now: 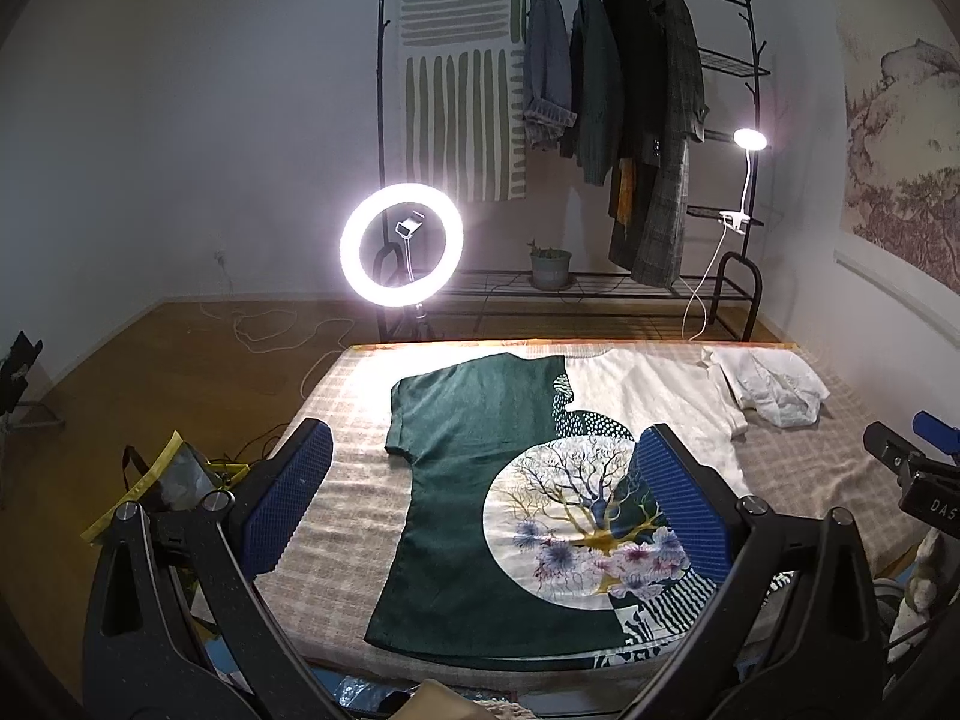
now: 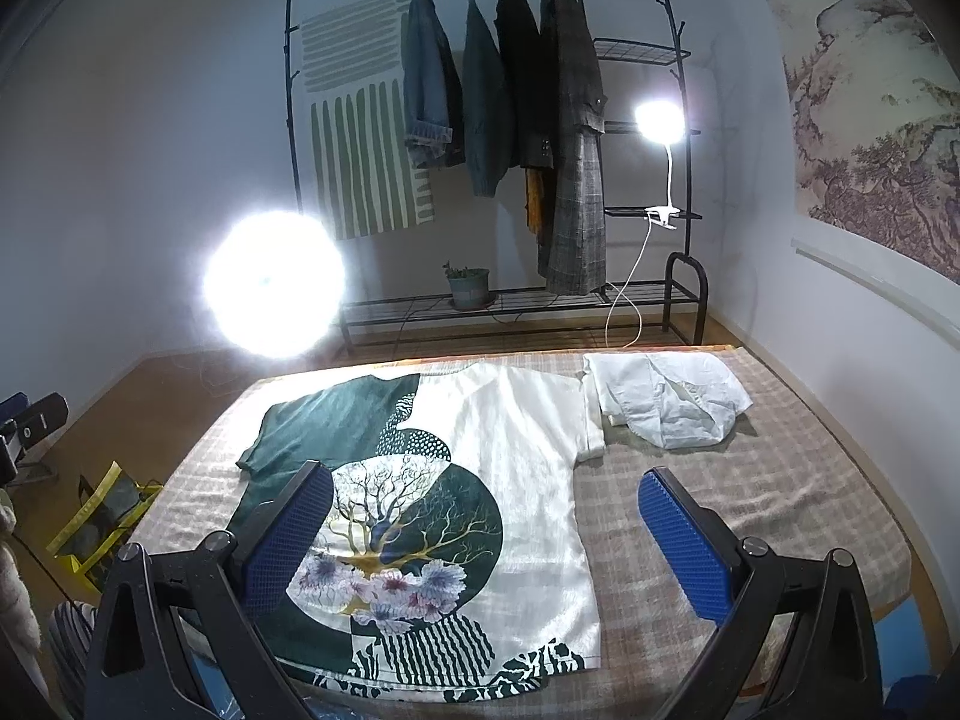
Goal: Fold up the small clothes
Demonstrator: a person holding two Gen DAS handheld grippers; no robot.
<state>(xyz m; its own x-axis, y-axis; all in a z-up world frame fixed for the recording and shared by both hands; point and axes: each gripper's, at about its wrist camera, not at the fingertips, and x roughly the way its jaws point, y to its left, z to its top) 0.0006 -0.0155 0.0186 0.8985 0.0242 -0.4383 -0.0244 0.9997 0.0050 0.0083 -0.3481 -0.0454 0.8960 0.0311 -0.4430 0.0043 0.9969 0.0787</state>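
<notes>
A green and white T-shirt [image 2: 420, 516] with a printed tree and flowers lies spread flat on the checked blanket [image 2: 750, 498] that covers the bed, collar toward the far edge and hem toward the near edge. Its green half is on the left, its white half on the right. Just beside the white sleeve, at the far right of the bed, sits a crumpled white garment [image 2: 666, 396], touching or nearly touching that sleeve.

The left tool [image 1: 480, 492] hangs above the near part of the shirt, its blue-padded fingers [image 1: 288, 498] spread wide and holding nothing. The right tool [image 2: 486, 534] hovers over the shirt's right side, likewise wide and empty; its left finger sits over the print, its right finger over bare blanket.

Beyond the bed, on the wooden floor, a lit ring light [image 1: 402, 243] stands to the left, and a black clothes rack [image 2: 498, 120] with hanging coats lines the far wall, a clip lamp [image 2: 659, 120] glowing on its right side
</notes>
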